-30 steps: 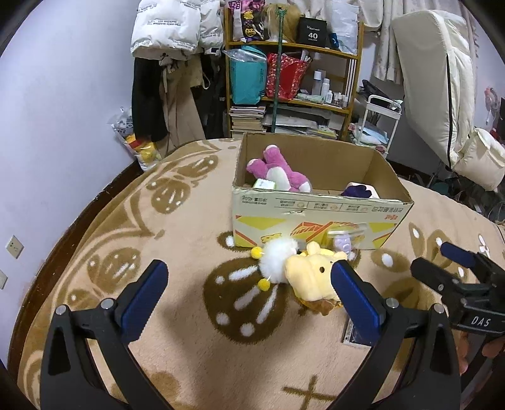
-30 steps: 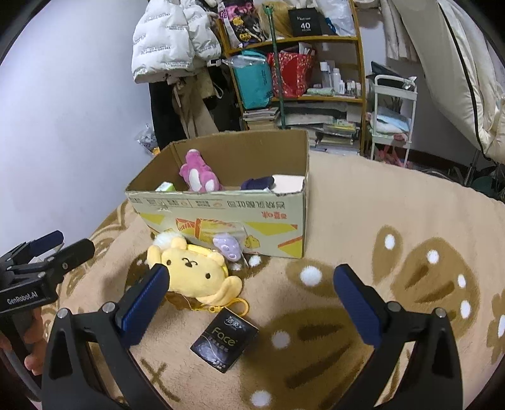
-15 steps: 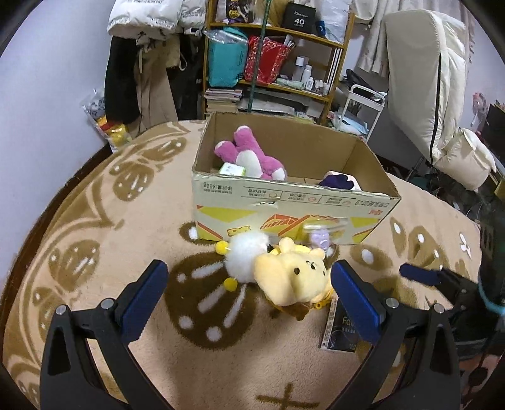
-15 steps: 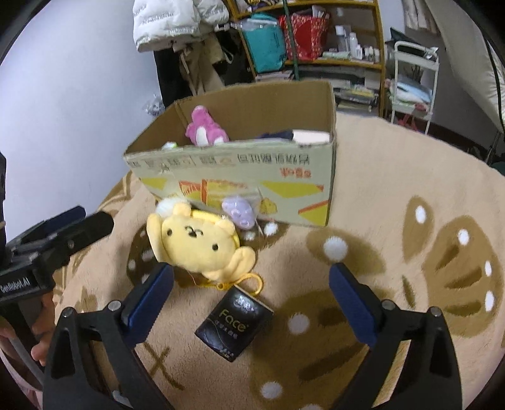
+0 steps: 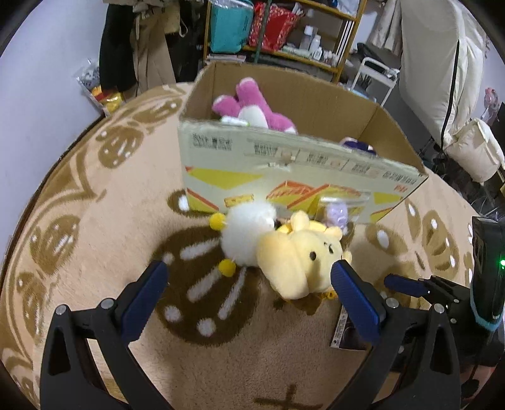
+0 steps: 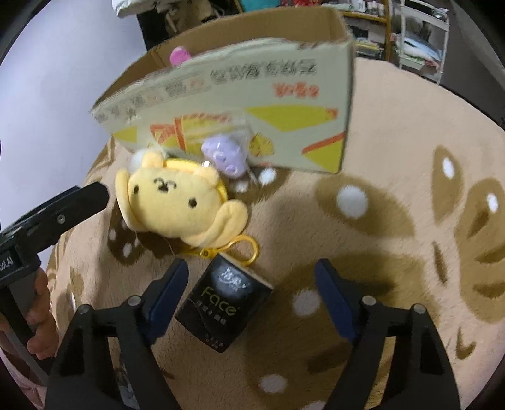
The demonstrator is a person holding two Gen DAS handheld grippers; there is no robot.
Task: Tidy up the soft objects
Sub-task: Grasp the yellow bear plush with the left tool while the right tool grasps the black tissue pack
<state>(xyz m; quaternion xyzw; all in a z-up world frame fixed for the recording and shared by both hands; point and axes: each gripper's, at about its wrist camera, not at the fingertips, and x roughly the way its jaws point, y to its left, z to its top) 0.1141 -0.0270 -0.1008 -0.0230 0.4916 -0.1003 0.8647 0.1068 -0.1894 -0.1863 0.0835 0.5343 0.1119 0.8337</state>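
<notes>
A yellow plush dog (image 5: 298, 261) (image 6: 176, 202) lies on the carpet in front of the cardboard box (image 5: 284, 164) (image 6: 252, 94). A white pom-pom plush (image 5: 247, 233) touches its left side. A small purple plush in a clear bag (image 5: 337, 214) (image 6: 224, 156) leans on the box front. A pink plush (image 5: 252, 108) lies inside the box. My left gripper (image 5: 249, 291) is open, low over the carpet just before the white and yellow plush. My right gripper (image 6: 251, 290) is open, its jaws on either side of a black tissue pack (image 6: 224, 306).
The beige patterned carpet (image 5: 94, 220) covers the floor. A shelf with bags and bottles (image 5: 277, 28) stands behind the box. Clothes (image 5: 139, 47) hang at the back left. A white upright mattress (image 5: 442, 63) and a small cart (image 5: 375, 75) stand at the right.
Both grippers have moved forward and down toward the toys. The right gripper now straddles the black tissue pack. The left gripper is closer to the white and yellow plush.
</notes>
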